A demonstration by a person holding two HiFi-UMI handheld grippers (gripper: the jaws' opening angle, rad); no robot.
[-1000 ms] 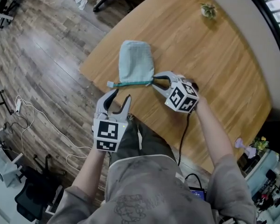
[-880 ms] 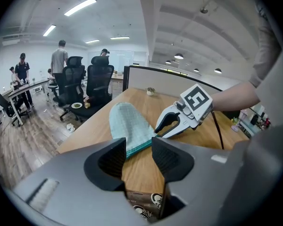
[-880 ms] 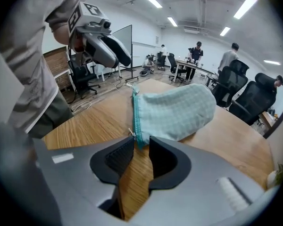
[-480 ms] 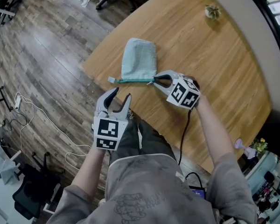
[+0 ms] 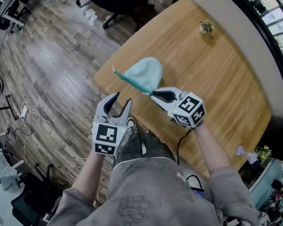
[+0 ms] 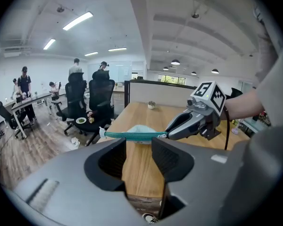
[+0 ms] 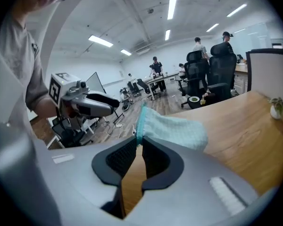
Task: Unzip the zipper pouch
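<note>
Now pouch [image 5: 146, 72] corner pinched between closing right tongs [image 5: 151, 92], clear of left tongs [image 5: 120, 101].

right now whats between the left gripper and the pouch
Only bare table; nothing else lies between the left gripper and the pouch, as the left gripper view shows.

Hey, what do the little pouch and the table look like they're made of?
Pouch: soft woven or knit cloth, pale mint, matte; a fine textured weave shows and it sags limply. Its zipper: teal tape, probably synthetic. Table: wood or wood-look laminate, satin finish; straight grain lines run along it.
</note>
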